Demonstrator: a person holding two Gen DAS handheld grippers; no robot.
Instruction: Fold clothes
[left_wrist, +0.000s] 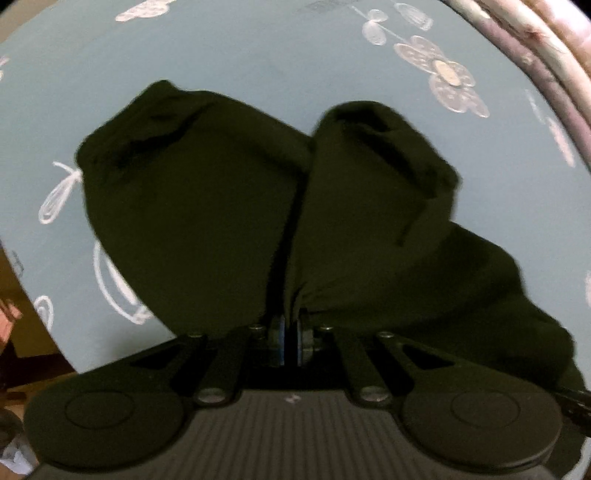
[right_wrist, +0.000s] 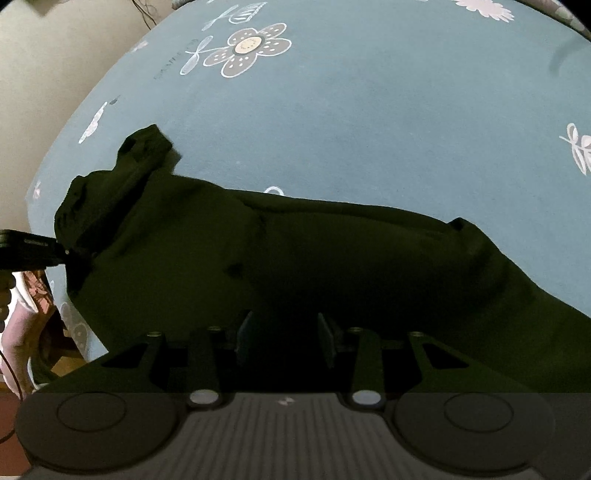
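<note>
My left gripper (left_wrist: 291, 332) is clamped tight on a pinch of the dark garment (left_wrist: 229, 206); its 2 blue-edged pads meet with a bunched fold of the cloth squeezed between them. From that pinch the fabric fans away in 2 rounded lobes, 1 to the left and 1 to the right, with a deep crease running between them down to my fingertips. The cloth is blurred at its edges in this view. More of it trails off toward the lower right corner.

The garment lies on a blue bedsheet (left_wrist: 258, 48) printed with white outline flowers and leaves. At the upper right of the left view a pinkish rolled edge (left_wrist: 546, 48), perhaps a blanket or cushion, borders the sheet; I cannot tell which.

My right gripper (right_wrist: 284, 334) stands partly open. Its 2 fingers (right_wrist: 244, 332) are spread apart just over the near part of the garment (right_wrist: 295, 266), and dark fabric fills the gap between them, but I cannot tell whether the pads press on it or only hang above it. From this side the garment stretches across the sheet (right_wrist: 369, 110) as 1 long low mound, with a crumpled end raised at the far left. There my left gripper (right_wrist: 62, 253) comes in from the frame edge, its tip buried in that raised end of the cloth.

Past the left edge of the bed, pale and pinkish fabric (right_wrist: 14, 325) shows lower down.
</note>
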